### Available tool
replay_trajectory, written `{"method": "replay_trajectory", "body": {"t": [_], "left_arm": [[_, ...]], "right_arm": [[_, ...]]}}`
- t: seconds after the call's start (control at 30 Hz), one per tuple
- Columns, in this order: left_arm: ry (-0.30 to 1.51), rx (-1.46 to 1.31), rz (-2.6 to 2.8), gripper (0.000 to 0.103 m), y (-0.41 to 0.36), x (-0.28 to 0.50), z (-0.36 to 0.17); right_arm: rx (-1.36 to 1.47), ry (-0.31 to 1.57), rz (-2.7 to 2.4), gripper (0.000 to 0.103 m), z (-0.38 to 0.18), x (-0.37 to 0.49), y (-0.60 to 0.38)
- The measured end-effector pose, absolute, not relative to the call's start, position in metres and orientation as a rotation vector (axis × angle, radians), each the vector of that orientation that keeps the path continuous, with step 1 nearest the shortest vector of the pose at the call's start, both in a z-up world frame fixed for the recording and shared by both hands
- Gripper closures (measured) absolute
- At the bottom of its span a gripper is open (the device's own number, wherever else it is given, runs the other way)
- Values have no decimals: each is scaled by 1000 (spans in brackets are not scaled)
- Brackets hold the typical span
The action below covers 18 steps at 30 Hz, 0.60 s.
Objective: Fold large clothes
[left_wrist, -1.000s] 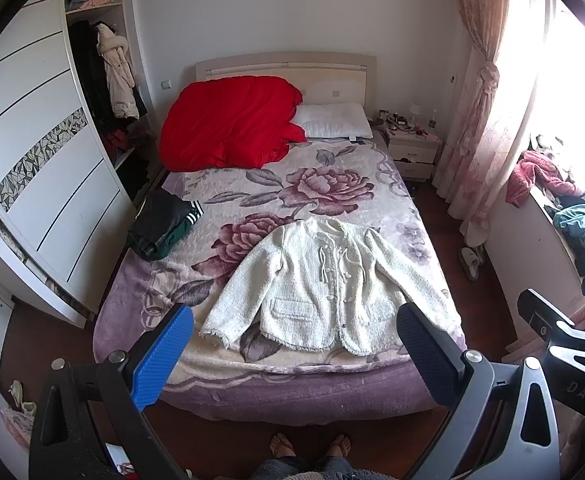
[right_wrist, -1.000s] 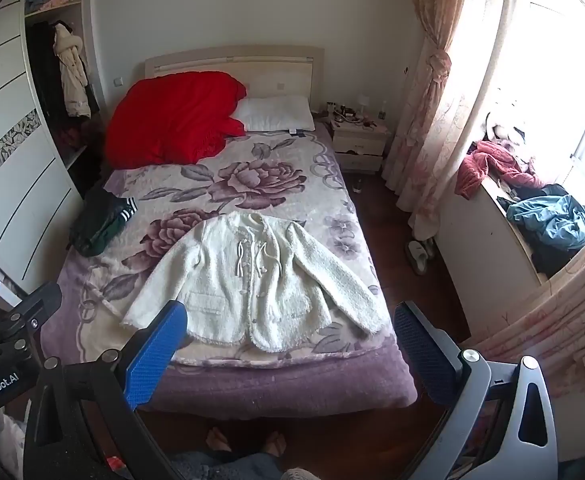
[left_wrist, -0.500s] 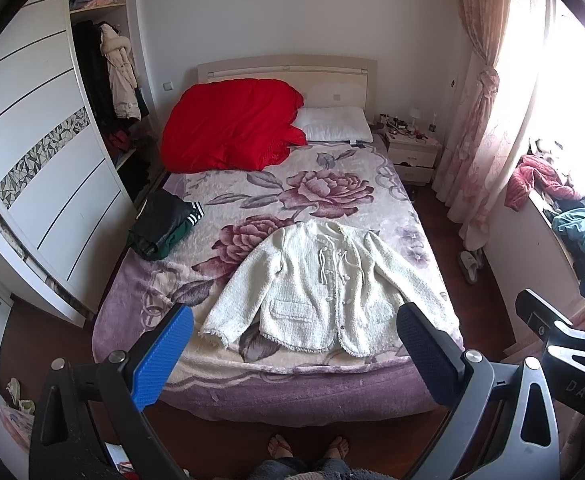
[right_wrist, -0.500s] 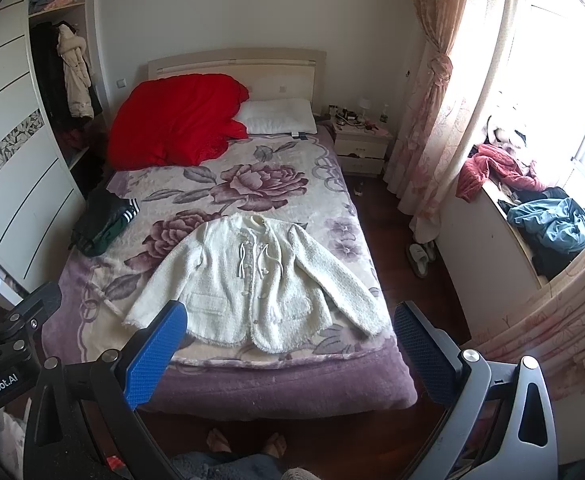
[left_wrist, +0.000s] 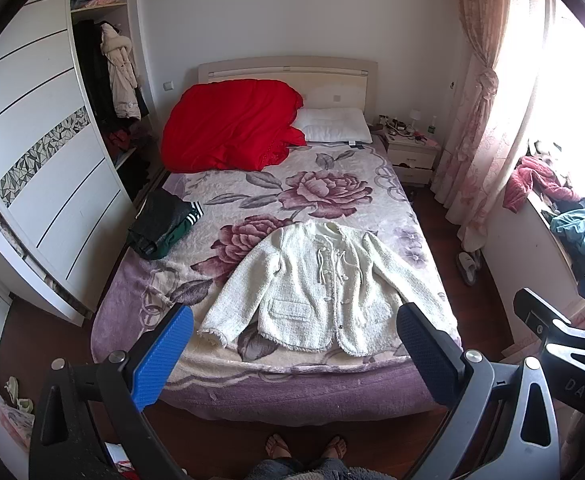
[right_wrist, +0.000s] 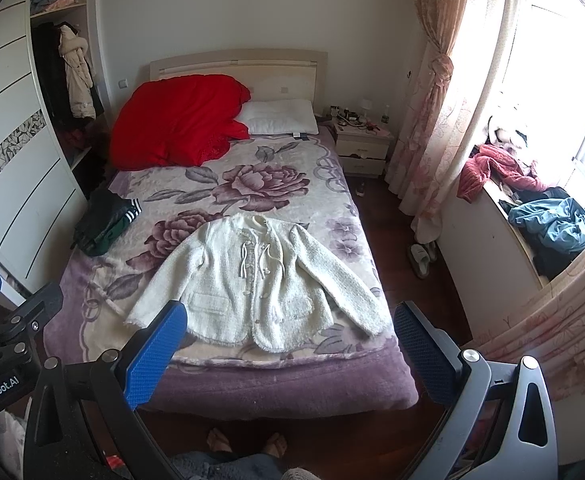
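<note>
Step, by judgement: pre-fold, nothing grasped. Left gripper (left_wrist: pixel 292 348) jaws spread wide, empty; right gripper (right_wrist: pixel 292 348) likewise, both held above foot of bed. White jacket (left_wrist: pixel 328 288) lies flat, front up, sleeves splayed, near foot edge. Next: descend, pinch sleeve, fold inward. Surface: floral blanket (left_wrist: pixel 324 196), soft. Room: wardrobe (left_wrist: pixel 44 168) left, dark folded clothes (left_wrist: pixel 162 224), red duvet (left_wrist: pixel 228 132), curtain (left_wrist: pixel 480 100) right.

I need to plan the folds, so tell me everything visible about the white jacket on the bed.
The white jacket looks like fuzzy, woolly knit, with a fringed hem, a flap pocket and cord ties down the closed front. It lies flat, face up, sleeves angled outward, collar toward the headboard, near the foot of the floral blanket. Nothing else touches it.
</note>
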<state>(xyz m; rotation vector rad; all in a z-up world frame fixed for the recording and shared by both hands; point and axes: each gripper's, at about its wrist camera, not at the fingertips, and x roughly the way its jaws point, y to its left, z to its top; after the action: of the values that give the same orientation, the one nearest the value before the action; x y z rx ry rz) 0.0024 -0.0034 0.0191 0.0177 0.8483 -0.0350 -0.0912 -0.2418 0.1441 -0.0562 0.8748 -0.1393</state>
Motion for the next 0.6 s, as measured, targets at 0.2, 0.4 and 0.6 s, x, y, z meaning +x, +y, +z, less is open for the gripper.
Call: {"method": "replay_trajectory", "body": {"t": [0.2, 0.4, 0.6], "left_arm": [[847, 17, -35, 0, -3, 1, 19], [845, 17, -35, 0, -5, 1, 21], [844, 18, -35, 0, -6, 1, 22]], "right_arm": [[-54, 874, -139, 0, 148, -86, -239], [-54, 872, -137, 0, 148, -87, -240], [-54, 870, -135, 0, 149, -87, -240]]}}
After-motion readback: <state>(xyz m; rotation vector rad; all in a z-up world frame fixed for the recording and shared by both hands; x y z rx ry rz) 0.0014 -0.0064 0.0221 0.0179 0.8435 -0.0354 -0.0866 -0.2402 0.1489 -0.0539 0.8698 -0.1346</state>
